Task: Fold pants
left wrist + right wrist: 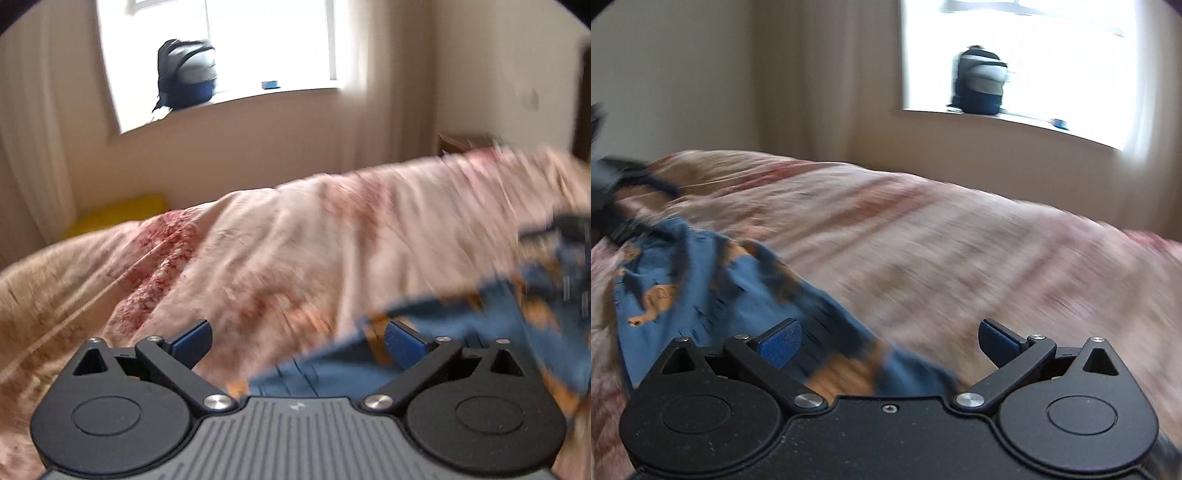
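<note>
Blue pants point(480, 325) with orange animal prints lie on a pink patterned bedspread point(277, 251). In the left wrist view they spread at the lower right, under and past the right pad. My left gripper point(297, 345) is open, its blue pads wide apart with nothing pinched between them. In the right wrist view the pants point(701, 295) lie at the lower left, reaching under the left pad. My right gripper point(888, 343) is open too, with only cloth and bedspread point(960, 251) behind the gap. Both pictures are blurred. A dark shape point(609, 192) at the far left could be the other gripper.
A window with a dark backpack point(186, 74) on its sill faces the bed; the backpack point(979, 83) shows in the right wrist view as well. A yellow object point(114, 216) lies beyond the bed's left side. A wooden piece of furniture point(465, 144) stands at the far right wall.
</note>
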A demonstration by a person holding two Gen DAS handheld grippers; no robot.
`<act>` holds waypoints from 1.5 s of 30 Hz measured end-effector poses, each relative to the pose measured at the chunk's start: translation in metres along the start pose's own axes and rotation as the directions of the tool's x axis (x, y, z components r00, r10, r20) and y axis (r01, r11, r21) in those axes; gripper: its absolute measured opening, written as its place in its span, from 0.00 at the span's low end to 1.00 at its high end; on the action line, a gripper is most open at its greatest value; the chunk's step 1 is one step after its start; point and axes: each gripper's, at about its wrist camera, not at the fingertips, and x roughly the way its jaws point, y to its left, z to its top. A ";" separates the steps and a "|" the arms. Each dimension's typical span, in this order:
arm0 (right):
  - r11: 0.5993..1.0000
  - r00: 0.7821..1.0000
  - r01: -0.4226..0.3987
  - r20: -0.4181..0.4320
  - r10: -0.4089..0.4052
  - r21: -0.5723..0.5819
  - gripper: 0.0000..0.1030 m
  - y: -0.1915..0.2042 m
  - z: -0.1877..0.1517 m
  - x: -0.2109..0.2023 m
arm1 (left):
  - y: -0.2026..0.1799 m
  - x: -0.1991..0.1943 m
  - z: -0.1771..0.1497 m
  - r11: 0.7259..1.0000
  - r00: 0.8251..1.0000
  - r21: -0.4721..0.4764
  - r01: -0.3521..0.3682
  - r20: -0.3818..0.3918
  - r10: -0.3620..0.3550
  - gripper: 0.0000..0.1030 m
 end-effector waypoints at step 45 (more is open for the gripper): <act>0.992 0.999 0.025 0.030 -0.022 -0.122 0.99 0.107 -0.049 -0.034 | 0.014 -0.041 -0.032 0.982 0.980 -0.038 -0.185 0.062 0.187 0.86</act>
